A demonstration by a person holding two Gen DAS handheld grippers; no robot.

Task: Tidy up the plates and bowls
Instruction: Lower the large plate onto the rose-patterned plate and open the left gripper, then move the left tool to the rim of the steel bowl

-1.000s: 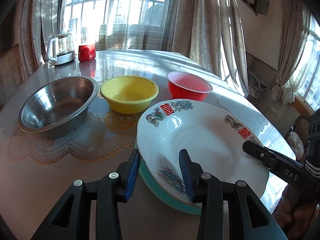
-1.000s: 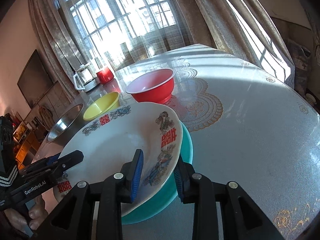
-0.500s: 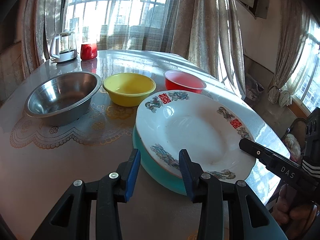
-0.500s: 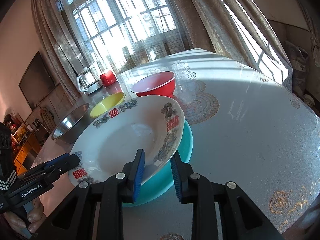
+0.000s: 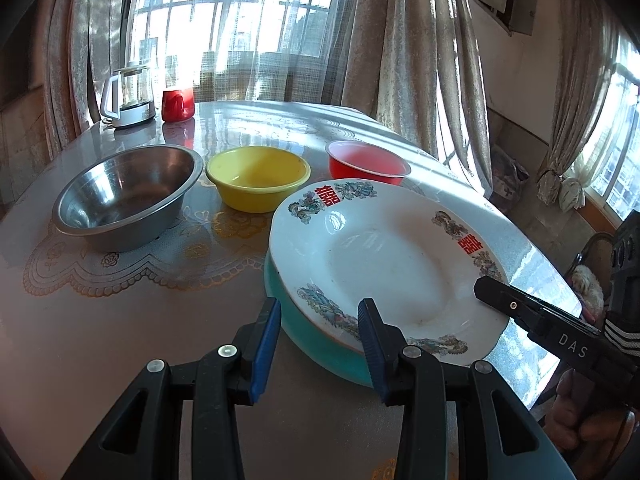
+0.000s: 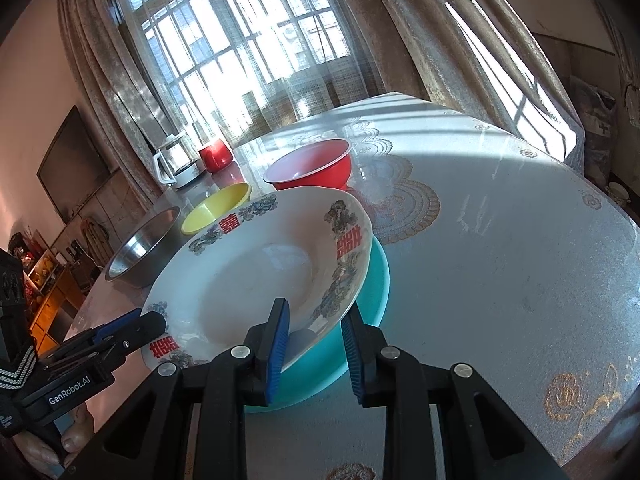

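Here the white plate point(image 5: 384, 264), printed with red characters and blue-green motifs, sits on a teal plate point(image 5: 320, 344) on the table point(image 5: 120, 320). The right tongs point(image 6: 314, 326) pinch its near rim, tilting it; the left tongs point(image 5: 318, 330) straddle the opposite rim, half spread, contact unclear. Beyond stand empty steel point(image 5: 128, 196), yellow point(image 5: 258, 178) and red point(image 5: 368, 162) bowls.

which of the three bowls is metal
The steel bowl, at the left end of the row in the left wrist view; the yellow bowl and red bowl beside it look plastic.
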